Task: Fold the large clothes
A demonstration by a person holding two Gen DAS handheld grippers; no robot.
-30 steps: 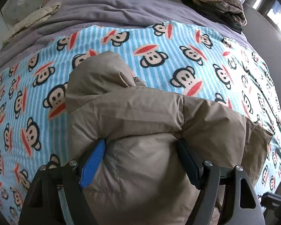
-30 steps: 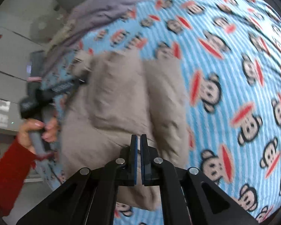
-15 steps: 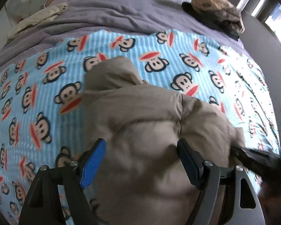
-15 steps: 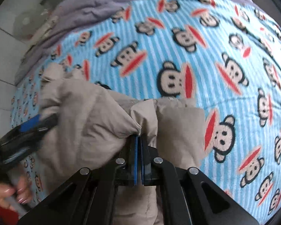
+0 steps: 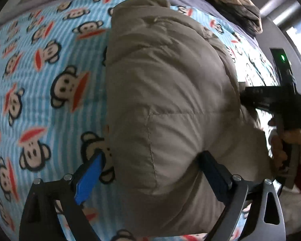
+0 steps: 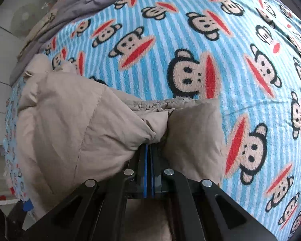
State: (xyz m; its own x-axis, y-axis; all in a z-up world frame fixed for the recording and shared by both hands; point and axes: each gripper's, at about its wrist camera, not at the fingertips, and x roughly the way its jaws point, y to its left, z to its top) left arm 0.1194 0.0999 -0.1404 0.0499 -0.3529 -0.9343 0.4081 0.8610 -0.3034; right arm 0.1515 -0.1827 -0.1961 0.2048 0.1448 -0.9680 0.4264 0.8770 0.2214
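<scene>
Puffy jacket (image 5: pixel 170 100) on blanket (image 5: pixel 50 80) (monkey-print).

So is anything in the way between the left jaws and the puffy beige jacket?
Nothing visible. The left gripper straddles the beige jacket directly, its jaws opening around the padded fold, with only the monkey-print blanket beside and beneath it.

Both wrist cams look steeply down, close over the bed. Shared: tan jacket (image 5: pixel 166 104) (image 6: pixel 74 128) and monkey blanket (image 5: pixel 50 80) (image 6: pixel 210 40). Left cam also catches right gripper (image 5: pixel 250 100).
</scene>
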